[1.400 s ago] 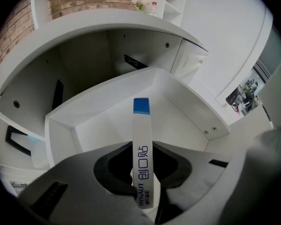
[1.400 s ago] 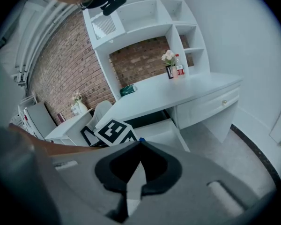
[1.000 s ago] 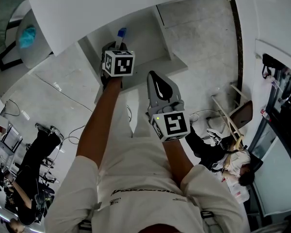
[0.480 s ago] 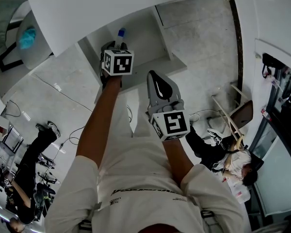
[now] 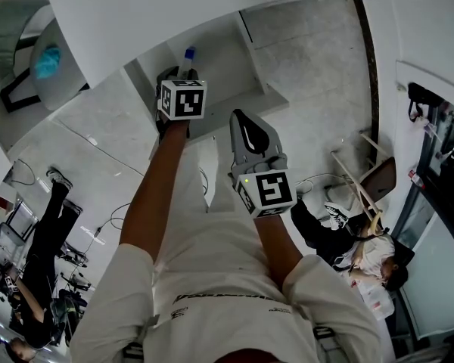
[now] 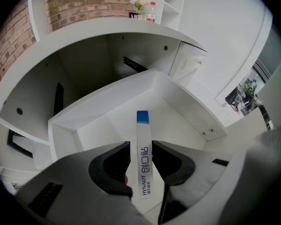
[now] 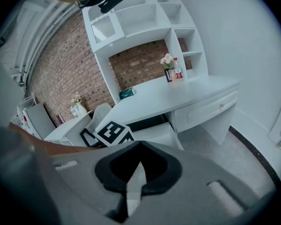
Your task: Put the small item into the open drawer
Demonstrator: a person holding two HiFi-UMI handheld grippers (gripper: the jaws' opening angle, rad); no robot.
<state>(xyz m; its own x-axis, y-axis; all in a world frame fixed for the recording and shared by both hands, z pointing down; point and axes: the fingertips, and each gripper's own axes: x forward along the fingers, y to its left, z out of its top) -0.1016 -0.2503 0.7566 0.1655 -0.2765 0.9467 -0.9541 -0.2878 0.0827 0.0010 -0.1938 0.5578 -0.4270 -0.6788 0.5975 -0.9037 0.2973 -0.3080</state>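
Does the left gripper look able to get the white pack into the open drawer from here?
Probably yes. The left gripper hangs right over the open drawer, whose floor below looks bare. Its jaws have just been opening, with the white pack between them and nothing blocking the drop.

Open white drawer (image 6: 182,121); strip (image 6: 143,142) perhaps inside

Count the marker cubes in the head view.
2. One marker cube rides the left gripper, over the open drawer; the other rides the right gripper, above the person's lap. None seem hidden.
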